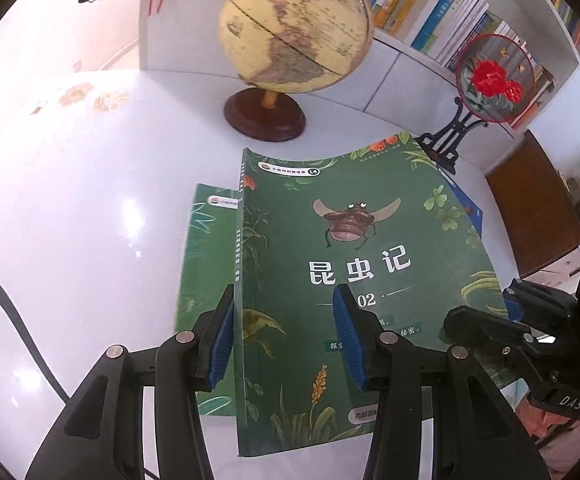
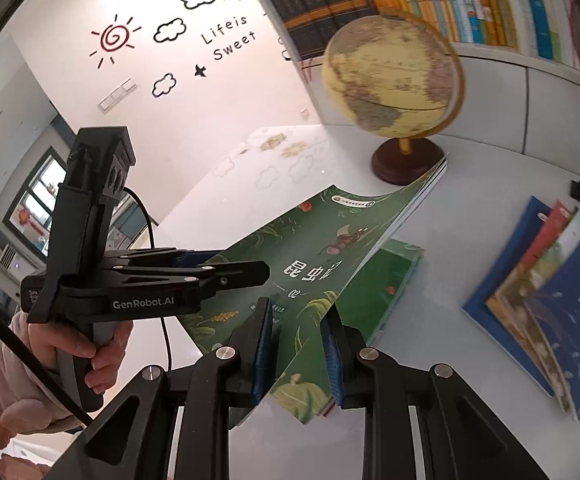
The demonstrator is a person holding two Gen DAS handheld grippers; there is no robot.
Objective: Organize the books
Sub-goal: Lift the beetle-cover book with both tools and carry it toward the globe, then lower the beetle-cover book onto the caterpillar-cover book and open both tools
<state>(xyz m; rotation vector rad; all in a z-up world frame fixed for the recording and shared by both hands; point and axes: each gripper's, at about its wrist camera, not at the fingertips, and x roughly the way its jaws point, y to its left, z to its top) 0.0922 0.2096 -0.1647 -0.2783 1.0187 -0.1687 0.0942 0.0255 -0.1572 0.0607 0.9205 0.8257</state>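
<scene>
A green insect book marked 02 (image 1: pixel 354 264) is held tilted above the white table (image 1: pixel 89 200). My left gripper (image 1: pixel 285 340) has its fingers on either side of the book's spine edge, with a wide gap between them. My right gripper (image 2: pixel 296 354) straddles the book's near corner (image 2: pixel 306 364), and whether it pinches the book is unclear. In the right wrist view the left gripper (image 2: pixel 225 272) closes on the book's left edge. A second green book (image 1: pixel 205 280) lies flat beneath it, also seen in the right wrist view (image 2: pixel 394 280).
A globe (image 1: pixel 294 28) on a dark wooden base stands behind the books. A round red-flower fan on a black stand (image 1: pixel 494 76) is to the right. A fanned pile of blue books (image 2: pixel 550 304) lies on the table at right. Bookshelves (image 2: pixel 450 0) line the back wall.
</scene>
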